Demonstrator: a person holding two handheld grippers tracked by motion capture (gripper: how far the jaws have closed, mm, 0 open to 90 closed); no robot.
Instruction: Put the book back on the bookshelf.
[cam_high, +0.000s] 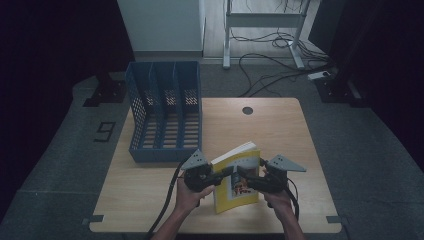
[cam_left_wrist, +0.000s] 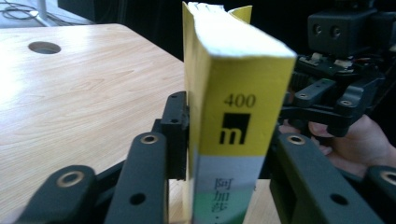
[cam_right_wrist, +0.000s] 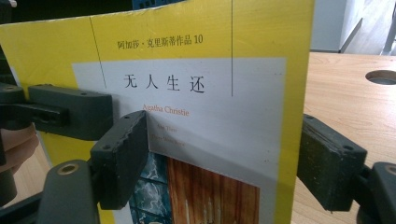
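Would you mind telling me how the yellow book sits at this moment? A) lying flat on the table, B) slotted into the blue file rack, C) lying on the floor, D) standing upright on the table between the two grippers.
D: the yellow book stands upright on the table, with the left gripper and right gripper at its sides, apart from the blue file rack.

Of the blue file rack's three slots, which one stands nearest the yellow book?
The right-hand slot of the blue file rack, seen from the high view. It is on the rack's side facing the yellow book; the middle and left slots lie farther away.
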